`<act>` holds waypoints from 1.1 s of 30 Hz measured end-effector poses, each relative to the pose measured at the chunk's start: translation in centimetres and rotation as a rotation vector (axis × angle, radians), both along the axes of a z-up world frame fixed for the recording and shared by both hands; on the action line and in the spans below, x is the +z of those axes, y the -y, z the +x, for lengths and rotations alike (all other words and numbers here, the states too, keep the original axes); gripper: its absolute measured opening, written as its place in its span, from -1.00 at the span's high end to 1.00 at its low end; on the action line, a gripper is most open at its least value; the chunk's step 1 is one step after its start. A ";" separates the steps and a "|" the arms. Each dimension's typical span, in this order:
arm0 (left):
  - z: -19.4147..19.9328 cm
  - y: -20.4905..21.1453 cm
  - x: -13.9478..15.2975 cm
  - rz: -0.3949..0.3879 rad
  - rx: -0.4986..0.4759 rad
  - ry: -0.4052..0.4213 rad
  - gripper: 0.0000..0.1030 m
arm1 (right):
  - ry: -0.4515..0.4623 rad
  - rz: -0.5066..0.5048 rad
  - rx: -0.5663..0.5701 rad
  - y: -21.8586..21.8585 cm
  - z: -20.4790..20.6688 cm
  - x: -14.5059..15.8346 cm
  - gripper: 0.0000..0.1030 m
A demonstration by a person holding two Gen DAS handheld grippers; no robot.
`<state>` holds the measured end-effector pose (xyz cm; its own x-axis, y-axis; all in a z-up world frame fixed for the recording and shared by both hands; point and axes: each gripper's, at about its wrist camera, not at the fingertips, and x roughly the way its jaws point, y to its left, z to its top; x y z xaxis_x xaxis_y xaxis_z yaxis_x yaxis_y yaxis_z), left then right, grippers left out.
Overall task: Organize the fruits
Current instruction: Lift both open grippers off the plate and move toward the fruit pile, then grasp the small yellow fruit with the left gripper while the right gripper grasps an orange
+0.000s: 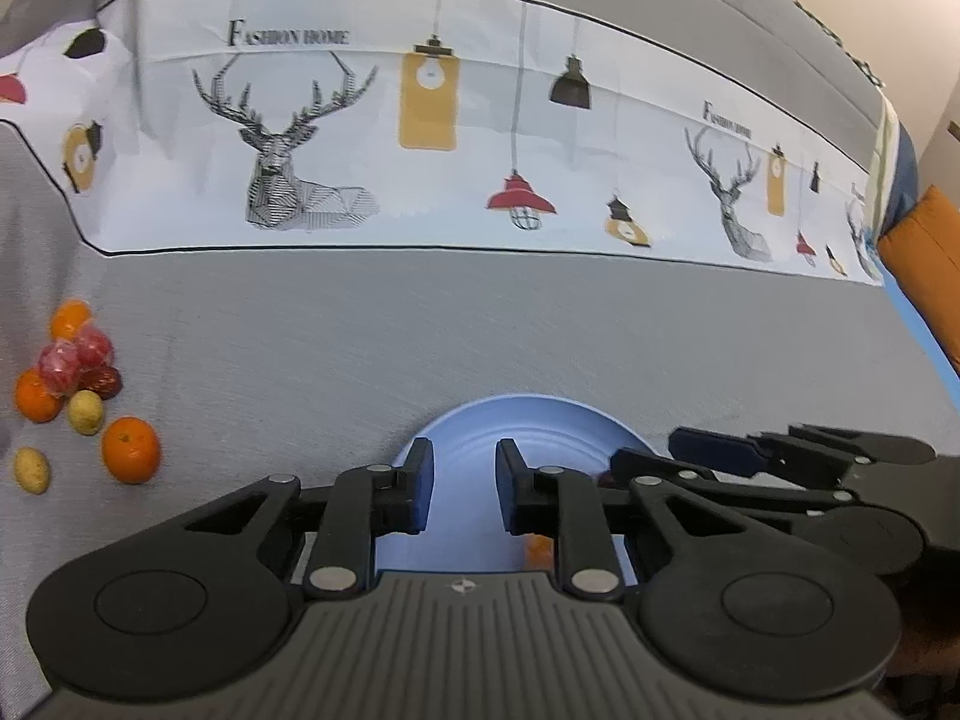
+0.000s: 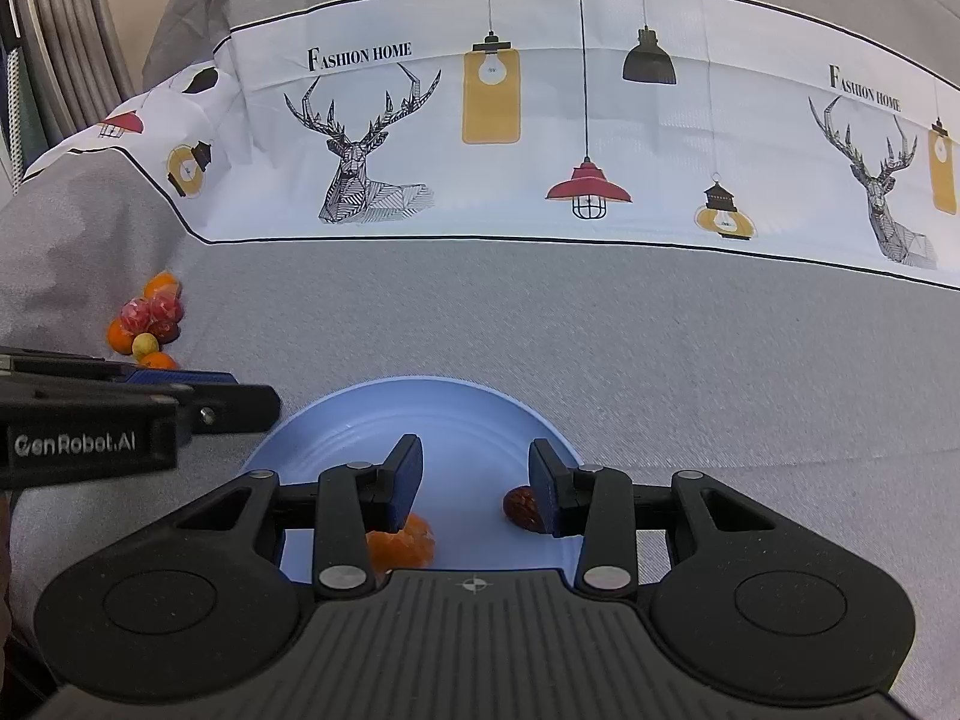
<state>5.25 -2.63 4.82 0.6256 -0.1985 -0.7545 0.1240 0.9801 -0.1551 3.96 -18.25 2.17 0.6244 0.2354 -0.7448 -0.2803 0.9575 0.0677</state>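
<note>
A blue plate (image 1: 540,420) (image 2: 420,414) lies on the grey cloth. In the right wrist view it holds an orange mandarin (image 2: 408,546) and a dark red date (image 2: 522,507). My left gripper (image 1: 461,480) is open and empty above the plate. My right gripper (image 2: 474,480) is open and empty above the plate, between the two fruits. A pile of fruit sits far left: mandarins (image 1: 129,449), red wrapped fruits (image 1: 75,357), small yellowish fruits (image 1: 86,411), also in the right wrist view (image 2: 147,324).
The cloth has a white printed band (image 1: 450,138) with deer and lamps behind the plate. An orange cushion (image 1: 930,258) is at the far right. The right gripper shows in the left wrist view (image 1: 780,456); the left gripper shows in the right wrist view (image 2: 120,414).
</note>
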 end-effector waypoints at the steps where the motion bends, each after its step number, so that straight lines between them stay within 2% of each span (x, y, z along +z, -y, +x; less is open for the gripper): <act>1: 0.0 -0.2 0.1 -0.004 0.009 0.003 0.68 | 0.002 0.000 0.002 0.0 0.1 0.1 0.20; 4: 0.1 -0.6 0.4 -0.004 0.028 0.017 0.68 | 0.007 0.001 0.007 -0.2 0.1 0.2 0.22; 10: 0.0 -1.8 0.0 0.025 0.061 0.040 0.68 | 0.031 0.004 0.017 -0.3 0.0 0.4 0.50; 12: 0.1 -2.7 -0.3 0.036 0.094 0.035 0.68 | 0.038 0.009 0.016 -0.3 0.0 0.4 0.51; 17: 0.1 -4.8 -0.1 0.068 0.190 0.083 0.68 | 0.061 0.024 0.023 -0.7 0.0 0.7 0.64; 23: 0.5 -7.7 -1.3 0.165 0.375 0.077 0.67 | 0.086 0.066 0.045 -1.6 -0.1 0.9 0.66; 28: 0.9 -10.8 -3.0 0.290 0.557 0.054 0.67 | 0.087 0.111 0.092 -2.9 0.0 0.9 0.66; 33: 1.1 -13.6 -4.1 0.333 0.697 0.045 0.56 | 0.069 0.156 0.145 -4.5 0.4 0.7 0.65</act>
<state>6.32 10.99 0.72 0.5543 0.4854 -0.6761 -0.5392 0.8282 0.1525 4.34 -13.75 2.84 0.6237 0.4355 -0.6491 -0.4238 0.8862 0.1873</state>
